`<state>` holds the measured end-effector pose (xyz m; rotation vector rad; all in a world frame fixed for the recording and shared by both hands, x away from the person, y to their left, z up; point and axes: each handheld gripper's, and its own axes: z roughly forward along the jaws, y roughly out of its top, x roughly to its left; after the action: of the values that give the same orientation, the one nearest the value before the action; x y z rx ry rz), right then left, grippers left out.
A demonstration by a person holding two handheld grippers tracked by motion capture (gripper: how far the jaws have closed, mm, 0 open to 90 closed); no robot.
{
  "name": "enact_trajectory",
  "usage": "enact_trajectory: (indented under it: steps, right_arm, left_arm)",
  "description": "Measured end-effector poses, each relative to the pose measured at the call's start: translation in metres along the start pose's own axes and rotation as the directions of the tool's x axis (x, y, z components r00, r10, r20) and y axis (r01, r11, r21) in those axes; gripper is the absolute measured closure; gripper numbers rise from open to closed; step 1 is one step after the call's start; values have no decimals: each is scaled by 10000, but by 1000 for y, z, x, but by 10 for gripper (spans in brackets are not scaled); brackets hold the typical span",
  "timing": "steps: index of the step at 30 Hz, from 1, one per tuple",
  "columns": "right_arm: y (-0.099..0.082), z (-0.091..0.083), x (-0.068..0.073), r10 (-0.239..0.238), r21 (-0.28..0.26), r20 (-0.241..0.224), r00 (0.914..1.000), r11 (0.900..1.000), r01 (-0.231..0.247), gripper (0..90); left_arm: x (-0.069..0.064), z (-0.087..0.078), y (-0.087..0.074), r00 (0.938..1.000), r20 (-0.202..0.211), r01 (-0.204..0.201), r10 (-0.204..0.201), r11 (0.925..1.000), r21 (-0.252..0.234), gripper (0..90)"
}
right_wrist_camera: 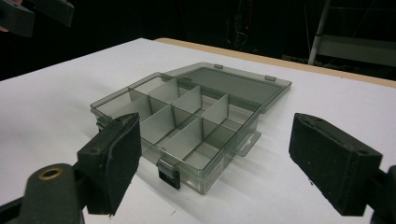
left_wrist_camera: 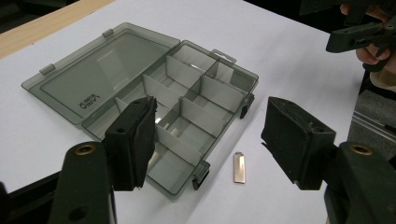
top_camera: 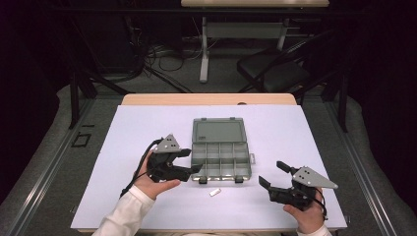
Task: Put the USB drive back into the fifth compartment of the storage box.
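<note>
Both grippers, left (top_camera: 191, 161) and right (top_camera: 272, 176), hover jaws apart beside the open box (top_camera: 220, 152), probably eyeing the clip (top_camera: 214, 192).

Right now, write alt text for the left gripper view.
An open, empty grey compartment box lies on a white table, lid flat behind it. A small metal piece lies beside its front edge, between the open left gripper jaws.
</note>
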<state>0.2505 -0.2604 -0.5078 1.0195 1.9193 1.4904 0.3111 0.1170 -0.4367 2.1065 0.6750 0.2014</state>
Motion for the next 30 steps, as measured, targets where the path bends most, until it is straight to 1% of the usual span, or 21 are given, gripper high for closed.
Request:
enact_trajectory:
  steps: [4, 7, 8, 10, 11, 14, 15, 19, 21, 22, 25, 26, 27, 28, 30]
  right_arm:
    - [0, 0, 0, 59, 5, 9, 10000, 10000, -59, 170]
    - [0, 0, 0, -26, 73, 8, 10000, 10000, 26, 169]
    - [-1, 1, 0, -20, 84, -11, 10000, 10000, 20, 170]
    - [-1, 1, 0, -50, 109, -14, 10000, 9999, 50, 169]
    - [-1, 1, 0, -27, 121, -22, 10000, 9999, 28, 170]
    - [-1, 2, 0, -23, 57, 2, 10000, 10000, 23, 170]
    - [-1, 2, 0, -33, 116, 11, 10000, 9999, 33, 170]
    - [-1, 1, -1, -3, 129, -3, 10000, 9999, 3, 170]
    - [-1, 1, -1, -3, 133, 2, 10000, 9999, 3, 170]
    - [-1, 1, -1, -5, 136, 1, 10000, 9999, 5, 170]
    - [-1, 1, 0, -7, 159, 4, 10000, 9999, 7, 170]
    - [-1, 1, 0, -5, 134, 5, 10000, 9999, 5, 170]
    - [-1, 2, 0, -9, 140, -2, 10000, 9999, 9, 170]
    - [-1, 2, 0, -20, 130, -9, 10000, 9999, 20, 170]
    - [-1, 2, 0, 0, 163, -30, 10000, 9999, 0, 170]
  left_arm:
    - [-2, 5, 2, 10000, -22, -9, 9, 9999, 168, 347]
    - [-3, 8, 4, 10000, 89, -7, 4, 9994, 348, 350]
    - [-4, 10, 6, 9999, 115, -21, 17, 9994, 343, 368]
    - [-4, 11, 6, 9999, 116, -73, 70, 9995, 296, 368]
    - [-5, 12, 7, 9999, 54, -121, 119, 9994, 328, 368]
    - [-5, 16, 8, 9999, 159, -43, 35, 9989, 471, 374]
    - [-5, 18, 8, 9999, 164, -55, 46, 9985, 538, 378]
    - [-4, 22, 9, 9994, 319, 115, -139, 9971, 752, 382]
    - [-4, 23, 9, 9985, 479, 241, -282, 9962, 837, 382]
    - [-5, 24, 10, 9983, 514, 241, -289, 9955, 915, 382]
    - [-6, 28, 12, 9986, 520, 52, -121, 9914, 1310, 382]
    - [-7, 29, 12, 9984, 544, 91, -168, 9901, 1398, 382]
    - [-7, 31, 13, 9981, 572, 129, -220, 9879, 1543, 383]
    - [-7, 32, 13, 9978, 628, 85, -194, 9854, 1700, 384]
    - [-8, 35, 14, 9980, 611, 23, -148, 9799, 1995, 388]
